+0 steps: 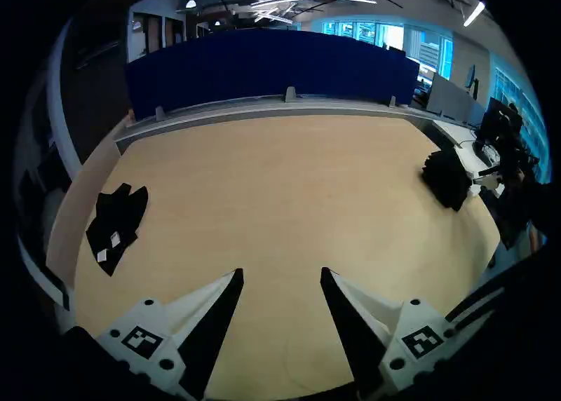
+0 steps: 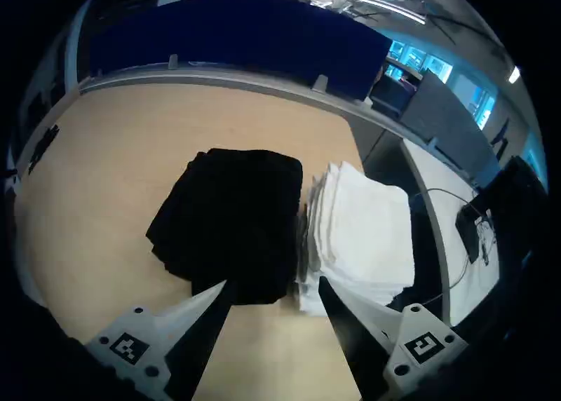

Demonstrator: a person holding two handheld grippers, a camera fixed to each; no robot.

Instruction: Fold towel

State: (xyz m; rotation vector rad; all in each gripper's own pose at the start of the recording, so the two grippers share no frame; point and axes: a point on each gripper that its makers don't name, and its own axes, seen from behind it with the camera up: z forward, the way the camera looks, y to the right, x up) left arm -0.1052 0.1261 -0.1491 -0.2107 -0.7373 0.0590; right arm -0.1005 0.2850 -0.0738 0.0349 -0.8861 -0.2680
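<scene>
Both grippers gape wide and grip nothing above a pale wood-grain table point(image 1: 280, 184).

The left gripper point(image 1: 280, 275) hangs over bare, smooth tabletop, with a loose black towel point(image 1: 116, 226), crumpled and white-tagged, lying flat well off to its left. The right gripper point(image 2: 275, 289) points at a black towel stack point(image 2: 231, 219) just beside a ribbed white towel stack point(image 2: 361, 229). Behind the table stands a dark blue fabric partition point(image 1: 266, 68), under ceiling strip lights.
</scene>
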